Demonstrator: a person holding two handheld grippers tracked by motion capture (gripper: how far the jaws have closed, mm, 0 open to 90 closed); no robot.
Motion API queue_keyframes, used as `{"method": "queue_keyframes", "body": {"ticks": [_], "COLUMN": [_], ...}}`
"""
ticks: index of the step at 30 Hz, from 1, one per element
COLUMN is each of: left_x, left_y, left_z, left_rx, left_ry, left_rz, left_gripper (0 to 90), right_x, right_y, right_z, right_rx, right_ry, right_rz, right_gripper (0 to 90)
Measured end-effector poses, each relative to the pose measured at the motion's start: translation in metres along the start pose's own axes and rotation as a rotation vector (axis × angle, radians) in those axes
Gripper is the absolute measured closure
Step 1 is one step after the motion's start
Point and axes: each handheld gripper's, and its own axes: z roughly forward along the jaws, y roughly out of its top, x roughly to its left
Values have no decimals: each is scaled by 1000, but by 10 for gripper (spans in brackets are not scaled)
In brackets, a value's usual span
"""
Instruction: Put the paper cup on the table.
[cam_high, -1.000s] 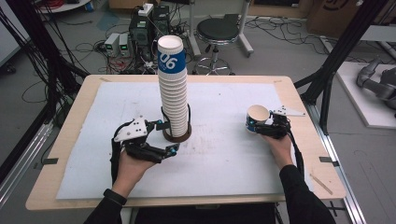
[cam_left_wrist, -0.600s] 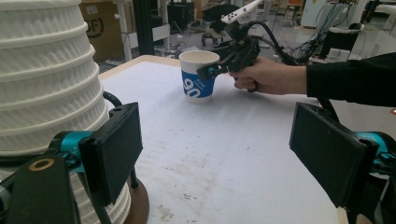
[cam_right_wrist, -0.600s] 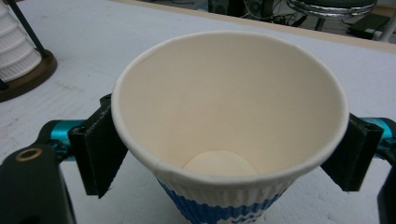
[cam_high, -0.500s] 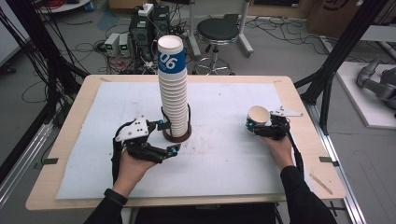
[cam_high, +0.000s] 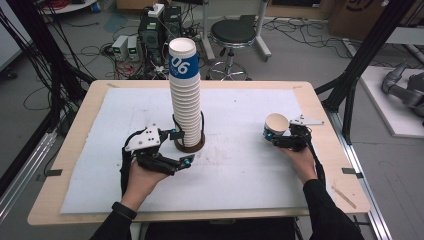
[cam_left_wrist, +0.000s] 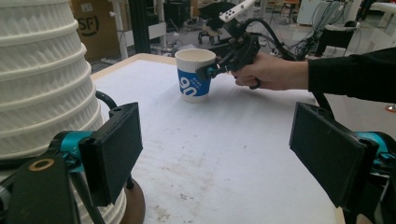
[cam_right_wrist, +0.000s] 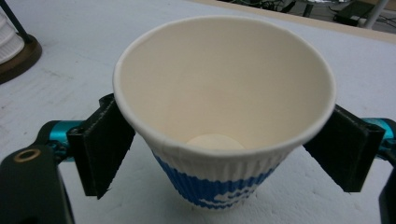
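Two hand-held grippers at a white-covered table, one holding a paper cup.

The left gripper (cam_high: 176, 150) rests with jaws spread wide beside the tall stack of ribbed white paper cups (cam_high: 185, 95) on its brown round base (cam_high: 190, 146). Farther right, the right gripper (cam_high: 272, 137) clasps a single white-and-blue ribbed paper cup (cam_right_wrist: 224, 121), upright on the white table mat (cam_high: 240, 175).

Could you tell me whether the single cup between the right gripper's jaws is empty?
Empty: the right gripper view looks into the cup and shows only its bare bottom.
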Motion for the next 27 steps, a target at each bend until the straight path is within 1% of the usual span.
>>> {"method": "queue_keyframes", "body": {"ticks": [2, 4, 6, 7, 9, 12, 13, 14, 16, 17, 21, 23, 24, 26, 27], "left_x": [0, 0, 0, 0, 0, 1, 1, 1, 1, 1, 0, -1, -1, -1, 0], "left_y": [0, 0, 1, 1, 1, 1, 1, 1, 2, 3, 4, 5, 5, 6, 7], "left_z": [1, 1, 2, 2, 2, 3, 3, 3, 2, 2, 3, 5, 6, 8, 9], "left_rx": [1, 0, 0, -1, 0, 3, 3, 0, -1, -1, -3, -1, -1, -2, -1], "left_ry": [-1, -2, -2, -4, -3, -2, -1, 1, 5, 4, 9, 12, 9, 6, 2], "left_rz": [-2, -3, 1, 1, 1, 2, 1, 0, 2, 4, 3, 7, 8, 9, 10], "left_gripper": [170, 170, 170, 170, 170, 170, 170, 170, 170, 170, 170, 170, 170, 170, 170], "right_x": [0, -1, 0, 0, 0, -2, -2, -2, -3, -3, 0, 2, 3, 6, 8], "right_y": [0, -2, -3, -4, -4, -6, -6, -6, -5, -4, -2, 1, 2, 5, 7], "right_z": [-3, -6, -10, -13, -17, -27, -32, -35, -45, -50, -69, -76, -79, -85, -88], "right_rx": [14, 17, 31, 40, 42, 30, 25, 19, -2, -11, -62, -90, -104, -137, -154], "right_ry": [-6, 3, -3, 2, -7, 12, 31, 38, 87, 101, 123, 143, 146, 172, 178], "right_rz": [1, 8, 8, 12, 9, 27, 25, 18, 5, 6, 8, 0, -4, -12, -20], "right_gripper": [133, 133, 133, 133, 133, 133, 133, 134, 137, 147, 147, 147, 147, 147, 147]}}
